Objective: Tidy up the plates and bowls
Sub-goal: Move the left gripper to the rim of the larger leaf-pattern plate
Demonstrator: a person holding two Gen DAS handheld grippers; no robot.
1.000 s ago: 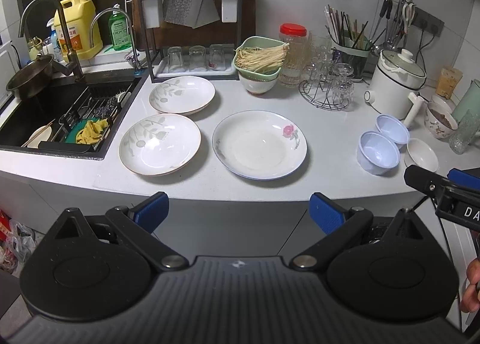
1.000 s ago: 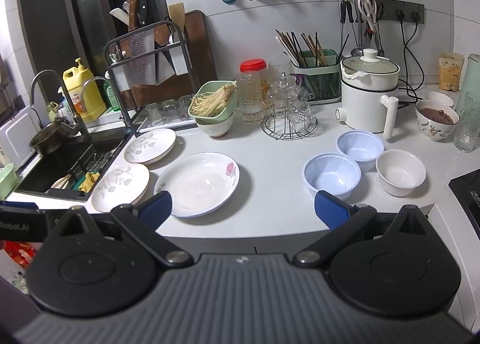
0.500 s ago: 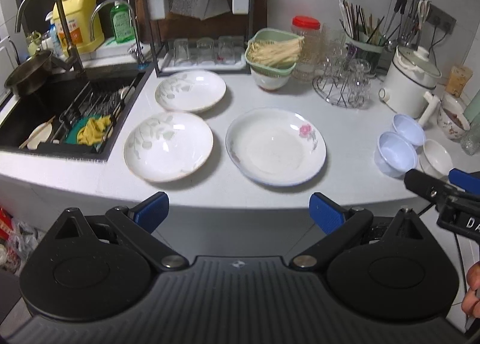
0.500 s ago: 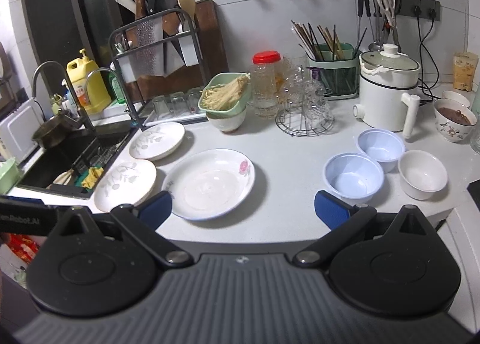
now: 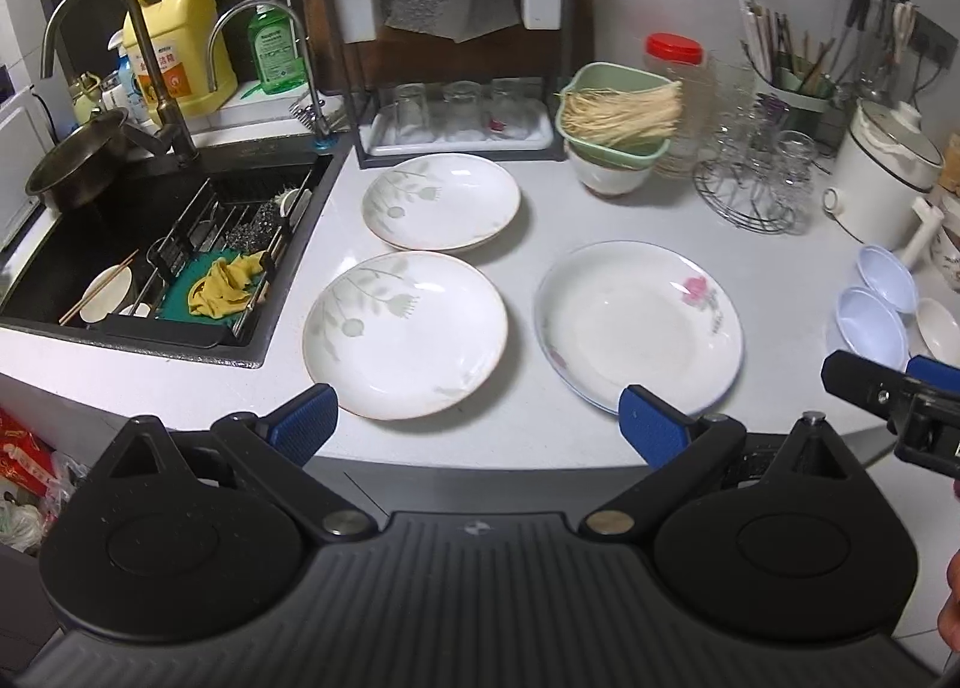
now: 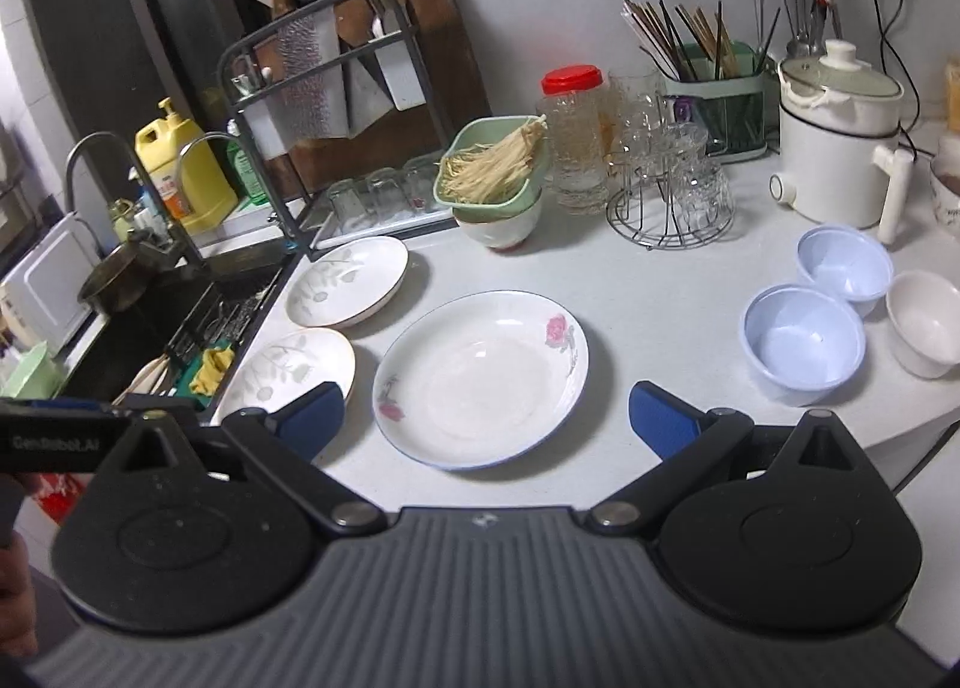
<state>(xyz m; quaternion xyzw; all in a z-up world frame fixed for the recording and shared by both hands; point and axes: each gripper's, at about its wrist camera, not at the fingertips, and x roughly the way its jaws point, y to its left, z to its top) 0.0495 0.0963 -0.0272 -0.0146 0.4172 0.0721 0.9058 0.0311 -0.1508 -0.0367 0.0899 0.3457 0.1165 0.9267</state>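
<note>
Three plates lie on the white counter. A rose-print plate [image 5: 639, 322] [image 6: 480, 376] is in the middle. Two leaf-print plates lie left of it, one near [image 5: 405, 334] [image 6: 294, 367] and one far [image 5: 441, 200] [image 6: 347, 289]. Two pale blue bowls [image 6: 804, 343] [image 6: 843, 268] and a white bowl [image 6: 924, 322] stand at the right, seen also in the left wrist view [image 5: 870, 325]. My left gripper [image 5: 477, 427] is open and empty at the counter's front edge, before the near leaf plate. My right gripper [image 6: 486, 418] is open and empty, before the rose plate.
A black sink [image 5: 150, 244] with a rack, cloth and bowl is at the left. Behind the plates stand a knife rack [image 6: 324, 63], a green noodle basket on a bowl [image 6: 495, 178], a glass stand [image 6: 672, 196] and a white cooker [image 6: 834, 147].
Both grippers have moved forward toward the counter and tilted downward, so the plates and bowls appear larger and nearer. Nothing on the counter has moved.
</note>
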